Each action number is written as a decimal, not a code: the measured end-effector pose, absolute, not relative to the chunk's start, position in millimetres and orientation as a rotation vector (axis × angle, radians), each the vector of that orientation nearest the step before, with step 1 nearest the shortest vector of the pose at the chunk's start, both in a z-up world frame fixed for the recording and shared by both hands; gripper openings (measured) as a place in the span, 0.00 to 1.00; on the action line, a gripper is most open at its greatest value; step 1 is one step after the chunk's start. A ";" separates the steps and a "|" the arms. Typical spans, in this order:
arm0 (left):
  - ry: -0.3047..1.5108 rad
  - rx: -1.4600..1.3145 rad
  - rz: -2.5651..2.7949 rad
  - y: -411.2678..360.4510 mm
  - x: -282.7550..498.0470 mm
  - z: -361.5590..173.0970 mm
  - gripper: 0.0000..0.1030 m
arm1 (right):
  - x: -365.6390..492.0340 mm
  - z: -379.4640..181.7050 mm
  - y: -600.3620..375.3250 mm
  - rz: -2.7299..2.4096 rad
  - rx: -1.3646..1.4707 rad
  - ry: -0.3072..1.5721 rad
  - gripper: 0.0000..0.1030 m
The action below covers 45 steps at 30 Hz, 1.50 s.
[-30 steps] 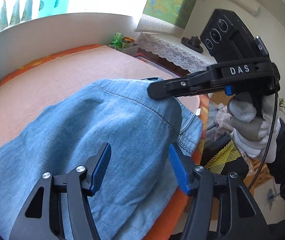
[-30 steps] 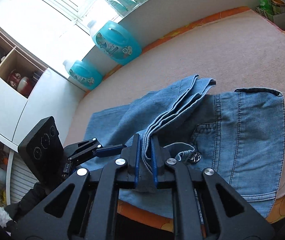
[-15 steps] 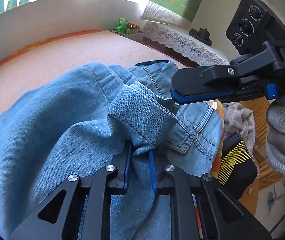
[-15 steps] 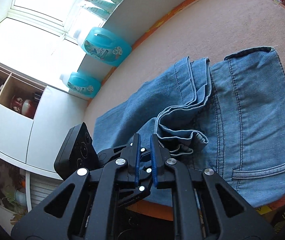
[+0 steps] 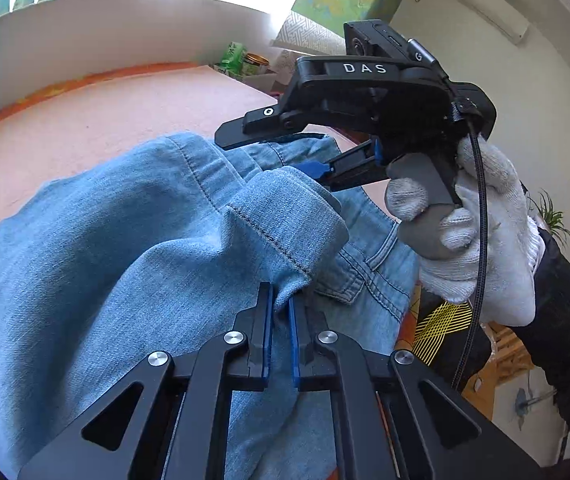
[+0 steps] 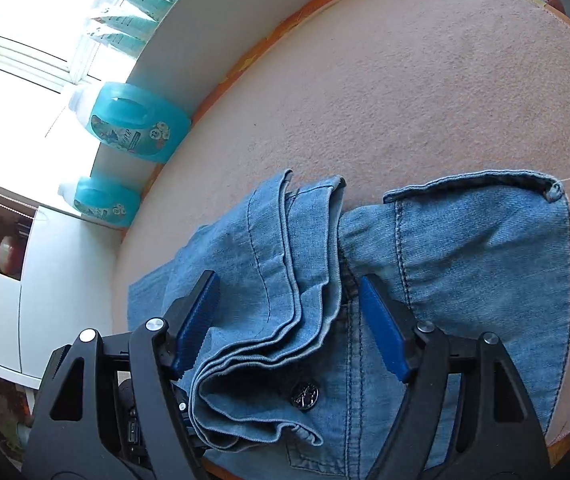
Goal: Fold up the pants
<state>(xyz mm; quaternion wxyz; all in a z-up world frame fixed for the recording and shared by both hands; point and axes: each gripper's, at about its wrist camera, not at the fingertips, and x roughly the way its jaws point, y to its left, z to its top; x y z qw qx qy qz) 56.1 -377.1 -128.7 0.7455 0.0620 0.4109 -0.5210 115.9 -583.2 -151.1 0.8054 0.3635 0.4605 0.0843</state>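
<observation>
Pinching jeans (image 5: 133, 264) hem, left gripper (image 5: 279, 320) holding tight; right gripper (image 6: 289, 320) opening wide around loose hems; fold risking unrolling, sliding off bench (image 6: 385, 80).

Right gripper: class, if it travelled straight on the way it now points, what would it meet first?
Probably the jeans: the right gripper, its jaws opening, has the stacked leg hems lying between them untouched. Depth is unclear, but denim fills the path ahead.
</observation>
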 end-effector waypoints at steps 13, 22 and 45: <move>0.906 0.090 -1.178 -370.1 63.3 -127.5 0.04 | 144.2 -143.5 -549.5 0.170 0.569 1.033 0.31; 0.832 0.207 -1.123 -382.9 47.8 -129.8 0.11 | 139.6 -113.8 -544.0 0.200 0.472 0.946 0.08; 0.861 0.331 -1.159 -398.5 50.4 -148.5 0.12 | 155.5 -128.8 -553.3 0.239 0.522 1.003 0.08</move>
